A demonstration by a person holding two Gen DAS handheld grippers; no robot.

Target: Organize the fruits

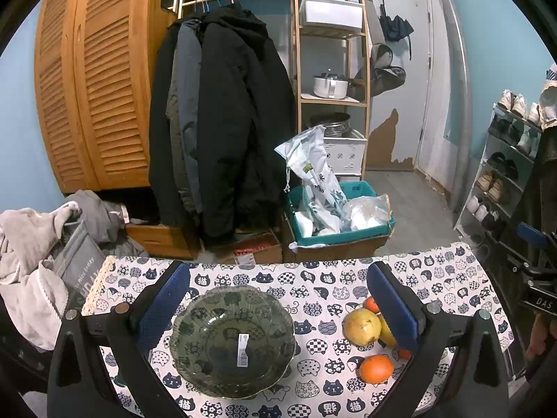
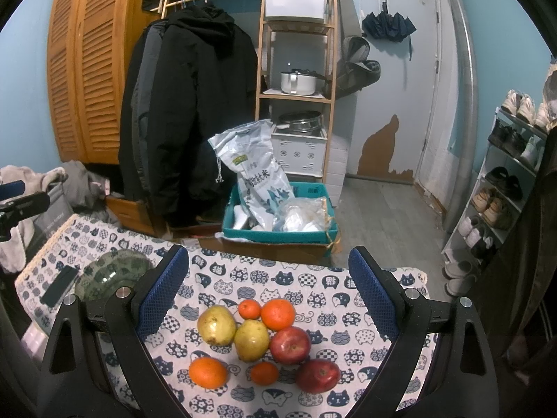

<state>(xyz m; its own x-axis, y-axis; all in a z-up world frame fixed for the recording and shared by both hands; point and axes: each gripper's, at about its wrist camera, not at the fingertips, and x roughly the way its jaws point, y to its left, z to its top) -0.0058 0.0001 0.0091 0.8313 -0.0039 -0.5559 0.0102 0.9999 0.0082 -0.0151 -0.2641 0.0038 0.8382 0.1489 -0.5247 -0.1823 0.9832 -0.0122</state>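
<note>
The right gripper [image 2: 268,292] hangs wide open right over 8 fruits [image 2: 251,339] on the table. The left gripper [image 1: 275,299], wide too, frames the empty bowl [image 1: 232,341], farther left.

"DAS" in white on black device [image 1: 538,301], right edge of left wrist view. Partial "nice today" on grey bag [image 1: 75,271], lower left. Barcode sticker [image 1: 242,350] inside bowl [image 1: 195,365], digits illegible. Rice sack [image 2: 257,177] print, center of right wrist view, too blurred to read.

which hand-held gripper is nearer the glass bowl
Left. The left hand-held gripper hangs open right over the bowl; the right hand-held gripper is open over the fruit pile, with the bowl off to its left.
</note>
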